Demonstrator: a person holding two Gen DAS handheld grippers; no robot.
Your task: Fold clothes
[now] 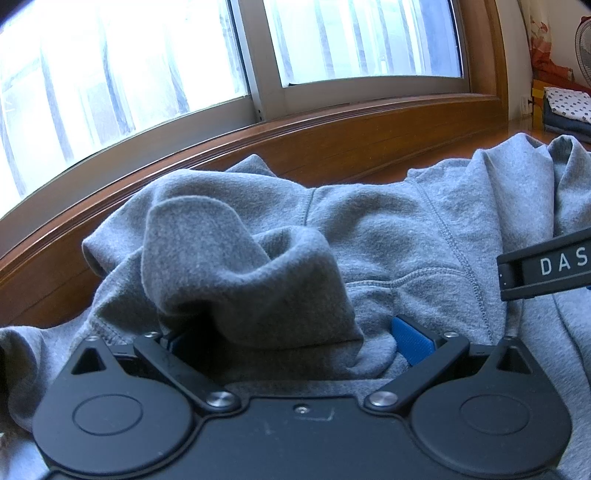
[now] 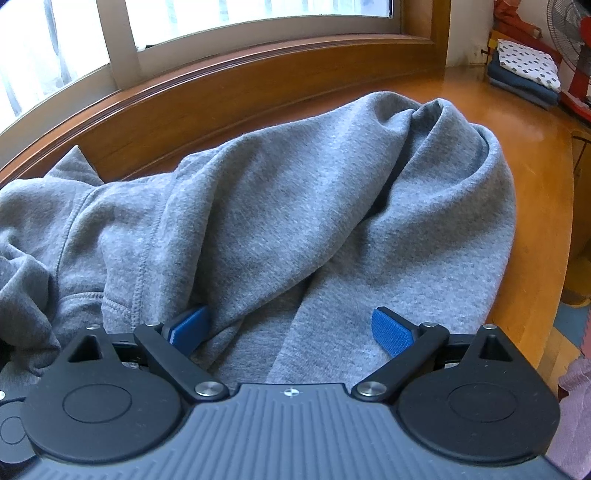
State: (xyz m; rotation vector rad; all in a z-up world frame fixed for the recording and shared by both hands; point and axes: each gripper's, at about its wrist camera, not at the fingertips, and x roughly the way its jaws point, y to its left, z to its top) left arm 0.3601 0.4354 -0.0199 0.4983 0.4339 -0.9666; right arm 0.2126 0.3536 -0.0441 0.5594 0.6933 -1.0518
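A grey sweatshirt (image 1: 388, 229) lies rumpled on a wooden surface (image 2: 535, 177) below a window. My left gripper (image 1: 291, 339) is open, its fingers spread wide. A raised bunch of grey fabric sits between them and covers the left pad; the right blue pad (image 1: 412, 341) shows. My right gripper (image 2: 291, 332) is also open and rests low on the sweatshirt (image 2: 295, 192), with a fold of cloth lying between its two blue pads (image 2: 391, 336). Part of the right gripper's black body (image 1: 546, 269), lettered "DAS", shows at the right edge of the left wrist view.
A wooden window ledge (image 1: 332, 140) and the window frame run along the far side. A stack of folded clothes (image 2: 524, 74) sits at the far right corner, near a fan (image 2: 569, 33). Bare wood shows to the right of the sweatshirt.
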